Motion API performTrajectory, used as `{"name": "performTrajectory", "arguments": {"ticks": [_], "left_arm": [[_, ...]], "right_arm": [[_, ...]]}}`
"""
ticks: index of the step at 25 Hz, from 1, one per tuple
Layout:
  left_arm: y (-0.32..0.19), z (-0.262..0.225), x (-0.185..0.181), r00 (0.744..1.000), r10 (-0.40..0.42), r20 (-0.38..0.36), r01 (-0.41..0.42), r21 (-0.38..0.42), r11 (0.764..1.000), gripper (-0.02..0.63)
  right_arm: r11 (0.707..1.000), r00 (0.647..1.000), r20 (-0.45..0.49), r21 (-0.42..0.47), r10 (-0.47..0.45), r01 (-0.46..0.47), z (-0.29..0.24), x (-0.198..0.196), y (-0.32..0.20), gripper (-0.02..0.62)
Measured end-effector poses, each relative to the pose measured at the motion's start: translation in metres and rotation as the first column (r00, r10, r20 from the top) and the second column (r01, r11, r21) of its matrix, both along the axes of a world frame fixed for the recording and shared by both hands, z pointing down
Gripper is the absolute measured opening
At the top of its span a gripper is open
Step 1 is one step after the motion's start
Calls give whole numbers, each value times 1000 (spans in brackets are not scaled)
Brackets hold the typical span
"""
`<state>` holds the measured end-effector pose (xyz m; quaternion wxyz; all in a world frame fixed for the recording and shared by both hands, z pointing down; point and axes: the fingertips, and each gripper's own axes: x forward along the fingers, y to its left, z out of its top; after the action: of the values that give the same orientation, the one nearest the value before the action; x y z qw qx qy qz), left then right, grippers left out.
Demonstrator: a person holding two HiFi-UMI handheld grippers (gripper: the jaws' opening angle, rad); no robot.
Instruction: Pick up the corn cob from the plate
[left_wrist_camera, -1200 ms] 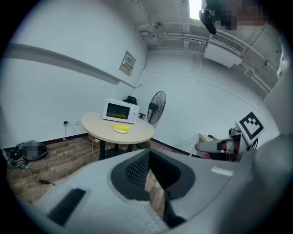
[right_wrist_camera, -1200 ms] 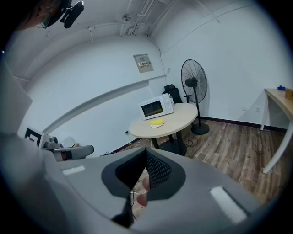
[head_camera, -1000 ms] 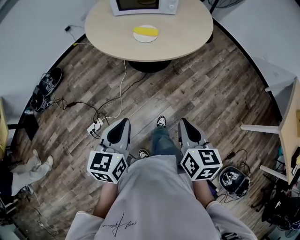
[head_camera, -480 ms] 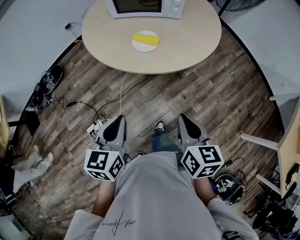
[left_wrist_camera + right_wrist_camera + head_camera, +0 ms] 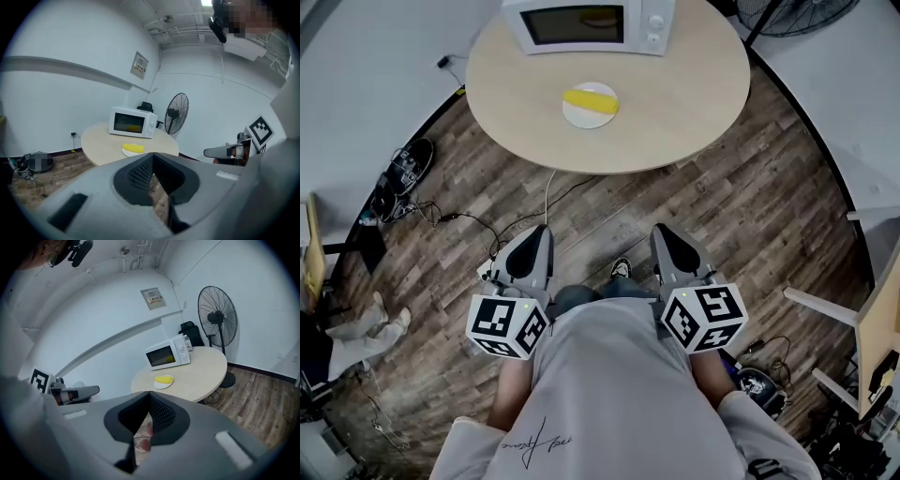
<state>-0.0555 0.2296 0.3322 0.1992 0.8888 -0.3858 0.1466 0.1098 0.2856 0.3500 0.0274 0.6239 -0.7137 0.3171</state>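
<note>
1. Head view: the round bench (image 5: 675, 112) fills the top of the picture. It is well apart from the person, who stands on the wood floor (image 5: 722, 216) with bare boards between them. I judge the task barely begun, because the bench is not yet within reach.
2. The microwave (image 5: 586, 23) stands at the bench's far edge. Something yellow shows behind its door, but that is not what the task names.
3. The left hand-held gripper (image 5: 544, 232) and the right hand-held gripper (image 5: 658, 231) are held close to the body and aimed toward the bench. In each gripper view the jaws stand pressed together with nothing between them. Neither carries anything.
4. The white plate (image 5: 581, 116) lies near the middle of the bench. It is in front of the microwave and apart from it.
5. The corn cob (image 5: 591, 97) lies flat on the plate, untouched.
   - Its long axis runs left to right across the head view, roughly parallel to the microwave's front, with the right end a little nearer the person.
   - I cannot tell the tip from the stalk end at this range.
6. What is left is everything that counts: closing the gap to the bench, parting one pair of jaws, taking the cob across its short axis, and lifting it clear of the plate.
</note>
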Motion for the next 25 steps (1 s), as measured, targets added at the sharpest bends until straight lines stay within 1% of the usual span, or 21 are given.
{"name": "performTrajectory", "arguments": {"ticks": [4, 13, 18, 25], "left_arm": [[-5, -3, 10, 999, 19, 32, -21, 40, 999, -8], [-18, 1, 18, 999, 12, 30, -13, 24, 1000, -8], [-43, 0, 22, 1000, 14, 21, -14, 20, 1000, -8], [-93, -3, 25, 999, 34, 5, -34, 16, 999, -8]], "right_arm": [[1000, 1000, 1, -11, -15, 15, 4, 4, -8, 12], [1000, 1000, 11, -19, -19, 19, 6, 8, -29, 12], [999, 1000, 1, -25, -30, 30, 6, 9, -53, 12], [999, 999, -11, -12, -30, 30, -4, 6, -105, 12]]}}
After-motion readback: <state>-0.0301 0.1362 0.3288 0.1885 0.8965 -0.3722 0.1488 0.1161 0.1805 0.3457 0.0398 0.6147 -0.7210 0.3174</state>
